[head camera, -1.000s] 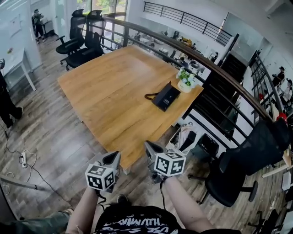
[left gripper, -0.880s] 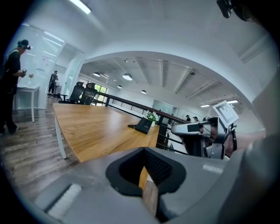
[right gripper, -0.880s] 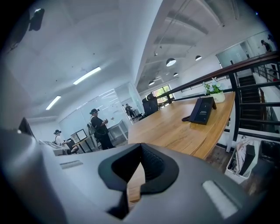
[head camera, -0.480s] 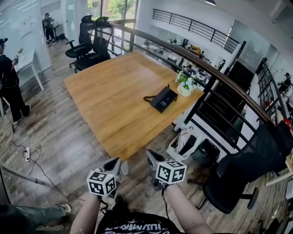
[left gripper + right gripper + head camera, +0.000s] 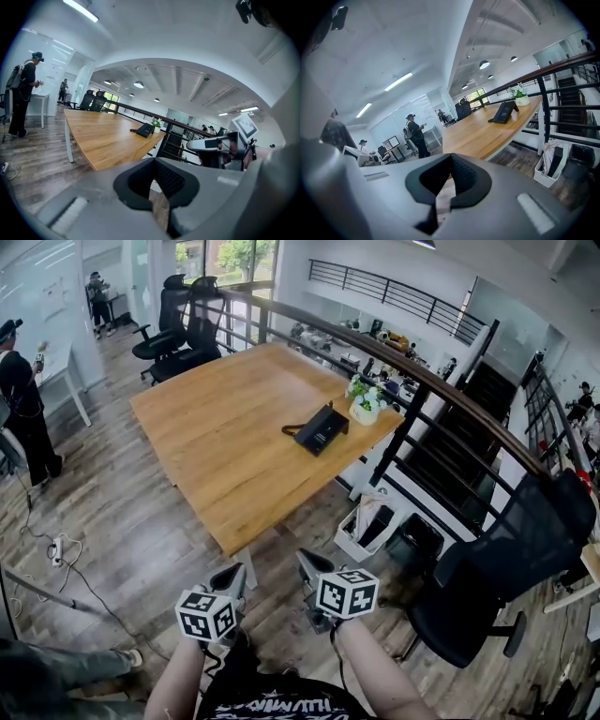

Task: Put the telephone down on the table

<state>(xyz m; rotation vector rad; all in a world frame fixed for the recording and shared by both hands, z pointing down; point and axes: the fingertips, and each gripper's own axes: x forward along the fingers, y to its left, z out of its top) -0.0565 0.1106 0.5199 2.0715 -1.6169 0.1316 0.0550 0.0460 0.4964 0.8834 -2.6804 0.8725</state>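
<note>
The telephone (image 5: pixel 320 430) lay on the bench (image 5: pixel 225 442); the task appeared complete. The left tool (image 5: pixel 229 577) and right tool (image 5: pixel 313 567) were closed, empty, well apart from it.

White lettering on black shirt (image 5: pixel 272 703), cut off at frame edge, unreadable; no other legible text.

The telephone (image 5: pixel 321 430) on the worktop (image 5: pixel 225 418) is too small to tell its handset from its base. The person's black shirt (image 5: pixel 272 701) is cut off by the head view's lower edge.
</note>
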